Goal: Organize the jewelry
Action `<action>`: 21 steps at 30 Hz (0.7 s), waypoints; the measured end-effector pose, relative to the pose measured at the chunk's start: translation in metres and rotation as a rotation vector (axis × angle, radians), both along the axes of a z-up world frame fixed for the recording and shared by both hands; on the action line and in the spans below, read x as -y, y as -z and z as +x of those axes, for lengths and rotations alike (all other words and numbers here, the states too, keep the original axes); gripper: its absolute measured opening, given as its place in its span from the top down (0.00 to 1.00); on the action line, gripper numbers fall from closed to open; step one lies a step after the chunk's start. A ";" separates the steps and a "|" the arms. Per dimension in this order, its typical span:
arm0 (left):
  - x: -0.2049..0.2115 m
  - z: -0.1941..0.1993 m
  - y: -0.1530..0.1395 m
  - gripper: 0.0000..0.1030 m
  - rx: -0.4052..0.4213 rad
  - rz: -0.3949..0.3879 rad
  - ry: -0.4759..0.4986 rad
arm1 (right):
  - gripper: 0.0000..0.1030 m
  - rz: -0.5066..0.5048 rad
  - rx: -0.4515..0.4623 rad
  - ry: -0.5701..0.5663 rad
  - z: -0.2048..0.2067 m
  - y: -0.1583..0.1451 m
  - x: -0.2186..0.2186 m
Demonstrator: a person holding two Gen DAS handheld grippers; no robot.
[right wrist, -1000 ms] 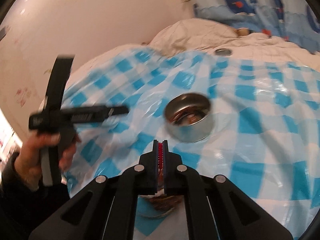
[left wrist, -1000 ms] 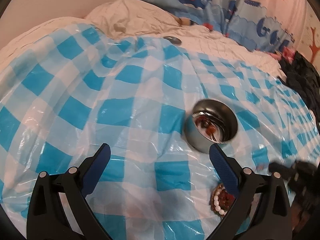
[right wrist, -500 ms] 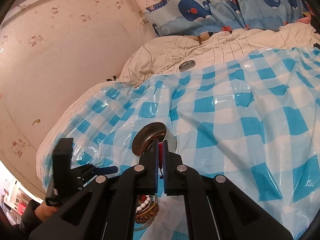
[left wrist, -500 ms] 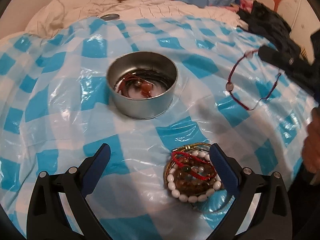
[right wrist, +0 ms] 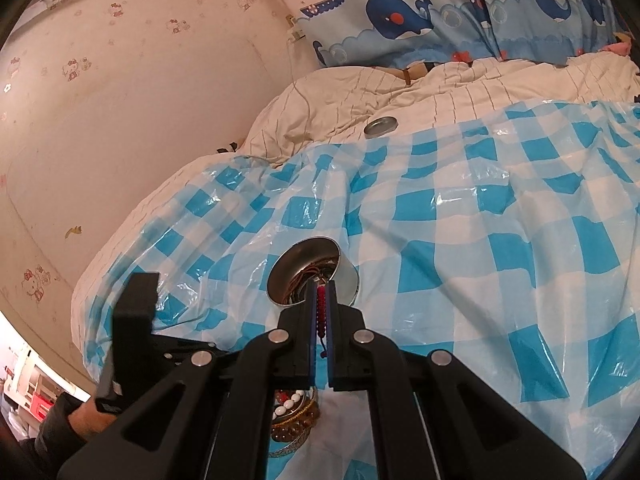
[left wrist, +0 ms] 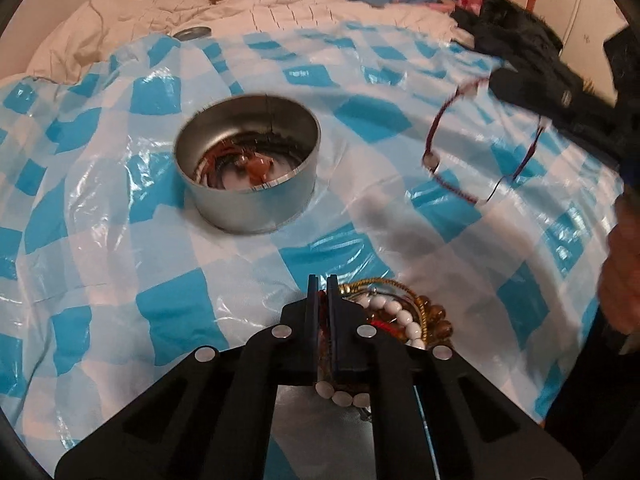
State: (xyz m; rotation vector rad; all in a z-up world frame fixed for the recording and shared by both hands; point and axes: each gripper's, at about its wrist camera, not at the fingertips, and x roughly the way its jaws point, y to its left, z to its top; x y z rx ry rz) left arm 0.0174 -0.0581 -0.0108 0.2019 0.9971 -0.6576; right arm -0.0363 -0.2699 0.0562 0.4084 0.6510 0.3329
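A round metal tin [left wrist: 248, 168] with several bracelets inside sits on the blue checked plastic sheet [left wrist: 120, 240]; it also shows in the right wrist view [right wrist: 312, 276]. A pile of bead bracelets [left wrist: 396, 316] lies in front of it. My left gripper [left wrist: 323, 284] is shut on a bracelet at the pile's left edge. My right gripper [right wrist: 320, 292] is shut on a red cord bracelet [right wrist: 320, 308], which hangs in the air at the right of the left wrist view [left wrist: 452, 152], to the right of the tin.
A metal lid [right wrist: 380, 126] lies on the cream bedding [right wrist: 440, 92] behind the sheet. Whale-print fabric [right wrist: 460, 8] is at the back. Dark clothing [left wrist: 516, 36] lies at the far right. The bed meets a wall [right wrist: 140, 100] on the left.
My left gripper has closed from wide open onto the bracelet pile. My right gripper still holds the red cord bracelet in the air, a little higher and to the right.
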 end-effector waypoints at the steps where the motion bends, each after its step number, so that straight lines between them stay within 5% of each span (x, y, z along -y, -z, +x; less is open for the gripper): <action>1: -0.005 0.001 -0.005 0.97 -0.005 -0.031 -0.002 | 0.96 -0.002 0.000 -0.001 0.000 0.000 -0.001; 13: -0.022 0.033 -0.057 0.97 0.068 -0.227 -0.091 | 0.96 0.017 0.056 -0.008 0.005 -0.010 -0.007; 21: -0.022 0.091 -0.048 0.97 0.076 -0.327 -0.265 | 0.96 0.066 0.083 -0.027 0.039 -0.024 -0.012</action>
